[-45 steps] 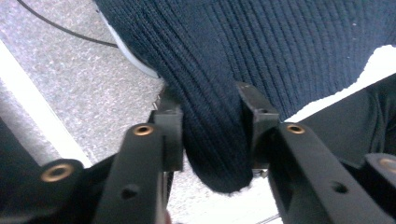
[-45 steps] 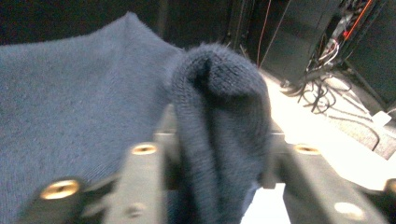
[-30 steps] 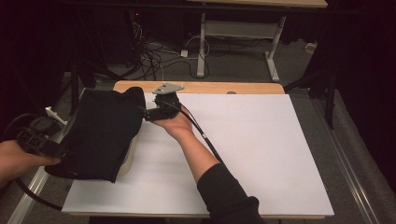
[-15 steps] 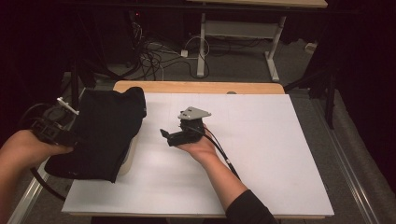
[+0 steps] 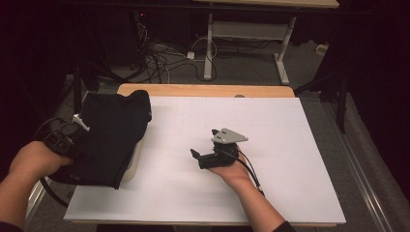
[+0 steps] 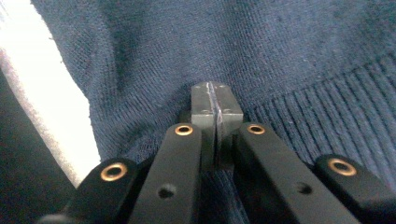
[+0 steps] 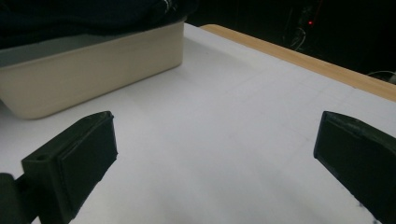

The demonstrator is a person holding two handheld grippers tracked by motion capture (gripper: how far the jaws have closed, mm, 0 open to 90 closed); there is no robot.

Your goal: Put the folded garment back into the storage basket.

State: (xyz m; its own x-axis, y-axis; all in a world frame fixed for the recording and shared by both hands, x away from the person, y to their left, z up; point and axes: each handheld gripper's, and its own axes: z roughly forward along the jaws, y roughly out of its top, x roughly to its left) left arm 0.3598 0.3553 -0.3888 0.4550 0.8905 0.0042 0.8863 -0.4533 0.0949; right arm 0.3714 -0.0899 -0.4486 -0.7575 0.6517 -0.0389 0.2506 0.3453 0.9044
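Observation:
A dark navy knit garment (image 5: pixel 113 135) lies heaped over a cream tub (image 5: pixel 131 164) at the left side of the white board (image 5: pixel 290 125). My left gripper (image 5: pixel 83 137) is at the garment's left edge. In the left gripper view its jaws have just closed, and the gripper (image 6: pixel 215 100) is shut with its tips pressed into the knit cloth (image 6: pixel 280 56). I cannot tell whether a fold is pinched. My right gripper (image 5: pixel 204 143) hovers low over the middle of the board, its jaws having just widened. It (image 7: pixel 215 154) stands open and holds nothing.
The cream tub (image 7: pixel 93 74) lies ahead and to the left in the right gripper view. A wooden table edge (image 5: pixel 203 90) runs along the board's far side. Cables and table legs are on the floor beyond.
The right hand has drawn back from the garment to the middle of the board. The left hand has come in and down onto the garment's left edge.

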